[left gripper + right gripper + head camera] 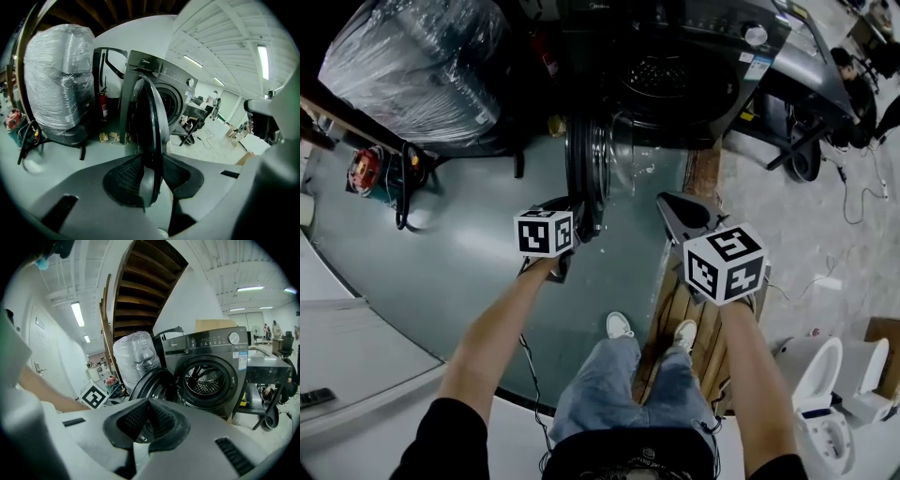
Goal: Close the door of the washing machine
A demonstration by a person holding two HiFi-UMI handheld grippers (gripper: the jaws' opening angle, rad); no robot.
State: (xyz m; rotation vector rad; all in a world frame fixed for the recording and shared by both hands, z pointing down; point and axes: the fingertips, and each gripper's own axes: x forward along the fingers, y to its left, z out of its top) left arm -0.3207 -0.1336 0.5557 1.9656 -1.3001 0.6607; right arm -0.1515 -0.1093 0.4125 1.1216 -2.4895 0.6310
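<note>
A dark grey washing machine (703, 56) stands at the top of the head view with its drum opening (661, 75) uncovered. Its round door (584, 159) is swung out towards me and shows edge-on. My left gripper (579, 223) is at the door's near rim. In the left gripper view the door (152, 117) passes between that gripper's (151, 161) parted jaws, against the left pad with a thin gap at the right pad. To the right of the door, my right gripper (680, 214) hangs with jaws together and nothing held. Its own view has the right gripper (149, 416) facing the door (152, 380) and the machine (220, 357).
A bulky plastic-wrapped load (422, 66) stands left of the machine, with a red device and cables (366, 169) on the floor beside it. A fire extinguisher (104, 105) stands by the machine. Wooden boards (703, 347) lie under my right foot. Toilets (825, 403) sit lower right, a wheeled frame (802, 150) right.
</note>
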